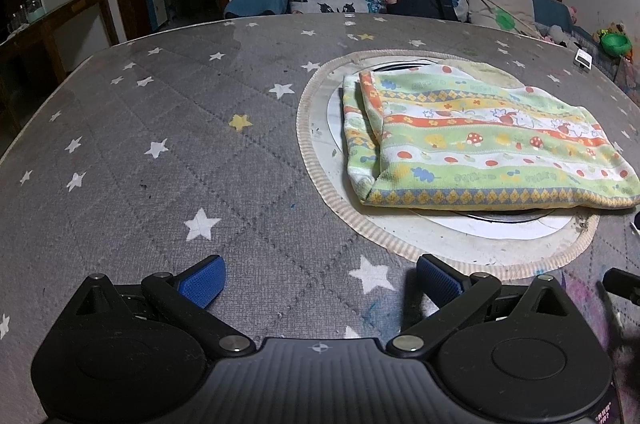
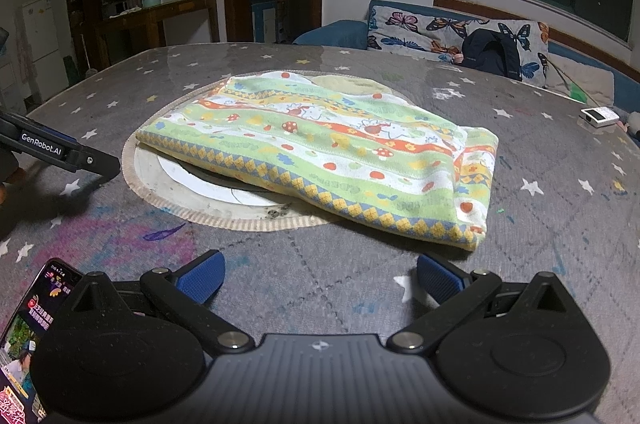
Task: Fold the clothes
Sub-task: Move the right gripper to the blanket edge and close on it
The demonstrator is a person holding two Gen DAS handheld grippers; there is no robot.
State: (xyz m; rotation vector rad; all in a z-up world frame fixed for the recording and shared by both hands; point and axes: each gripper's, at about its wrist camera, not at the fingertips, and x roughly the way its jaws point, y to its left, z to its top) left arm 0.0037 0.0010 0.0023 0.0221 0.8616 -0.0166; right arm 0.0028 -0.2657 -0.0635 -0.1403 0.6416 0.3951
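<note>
1. Already folded, the striped towel in green, orange and yellow with mushroom prints lies over the round insert of the star-patterned table.
2. Left gripper and right gripper gape wide, empty, short of the towel.

Phone cut by frame edge; round insert largely under folded cloth.

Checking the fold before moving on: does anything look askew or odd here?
The striped mushroom-print cloth is folded unevenly: an under layer sticks out past its left edge. Purple and pink scribbles stain the grey star-print table cover.
</note>
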